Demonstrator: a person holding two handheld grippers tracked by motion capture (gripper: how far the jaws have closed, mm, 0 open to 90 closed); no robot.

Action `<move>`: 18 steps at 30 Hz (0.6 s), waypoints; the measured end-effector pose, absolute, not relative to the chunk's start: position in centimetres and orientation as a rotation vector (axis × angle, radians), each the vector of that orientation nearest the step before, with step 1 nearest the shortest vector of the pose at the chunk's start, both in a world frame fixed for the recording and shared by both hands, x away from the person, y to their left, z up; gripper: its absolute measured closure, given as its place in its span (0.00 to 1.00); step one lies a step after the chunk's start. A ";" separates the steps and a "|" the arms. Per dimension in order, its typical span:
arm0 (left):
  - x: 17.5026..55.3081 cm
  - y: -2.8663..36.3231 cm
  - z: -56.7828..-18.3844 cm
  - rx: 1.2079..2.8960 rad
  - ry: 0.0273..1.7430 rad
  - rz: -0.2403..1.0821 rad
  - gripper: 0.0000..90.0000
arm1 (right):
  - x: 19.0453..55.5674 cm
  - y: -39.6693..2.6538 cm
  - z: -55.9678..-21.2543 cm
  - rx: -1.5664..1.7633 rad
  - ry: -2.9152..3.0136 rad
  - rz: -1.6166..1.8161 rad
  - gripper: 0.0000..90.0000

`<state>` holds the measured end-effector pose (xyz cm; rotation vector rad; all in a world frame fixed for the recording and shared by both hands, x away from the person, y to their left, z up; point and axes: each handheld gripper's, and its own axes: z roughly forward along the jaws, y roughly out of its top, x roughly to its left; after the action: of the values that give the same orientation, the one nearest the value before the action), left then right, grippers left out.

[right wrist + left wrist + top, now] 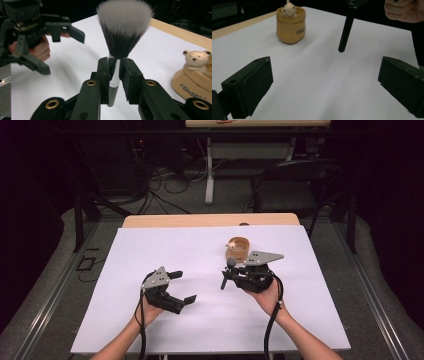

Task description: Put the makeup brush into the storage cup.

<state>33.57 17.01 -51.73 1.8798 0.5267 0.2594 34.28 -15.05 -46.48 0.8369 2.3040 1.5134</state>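
Partly hidden, the makeup brush (124, 35) shows its whole length in neither gripper view: in the right gripper view its black handle vanishes between the pads below the silver ferrule, and in the left gripper view just the lower black handle hangs down from the top edge, its tip clear of the white sheet. In the high view the brush is small and hard to read, a dark stick with a greyish head just in front of the pot.

Two grippers are at work, one brush, one pot, one little bear. The right gripper (115, 75) has its jaws closed narrow on the brush at the ferrule, bristles pointing away from the hand. The left gripper (181, 286) has its jaws spread wide with nothing between them, held near the brush but apart from it.

The bristles form a soft, rounded fan, dark at the root and pale grey at the tips. The pot (290, 25) is a squat tan cylinder with a matte, paper-like wall and small dark lettering too blurred to read; a cream bear figure (289, 9) peeks over its rim. A smooth white sheet covers the tabletop (210, 220), whose pale wood edge shows at the far side.
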 end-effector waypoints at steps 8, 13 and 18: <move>32.7 18.4 -51.9 1.854 0.509 0.270 0.00 | 34.5 -16.0 -46.4 0.862 2.299 1.486 0.86; 32.4 19.4 -51.9 1.833 0.527 0.286 0.00 | 34.5 -16.5 -46.3 0.867 2.298 1.462 0.86; 32.1 20.4 -51.8 1.817 0.549 0.313 0.00 | 34.7 -17.2 -46.3 0.879 2.290 1.434 0.86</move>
<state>32.11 20.40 -51.85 1.8166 0.5488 0.3126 34.71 -17.19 -46.26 0.8795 2.2901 1.4337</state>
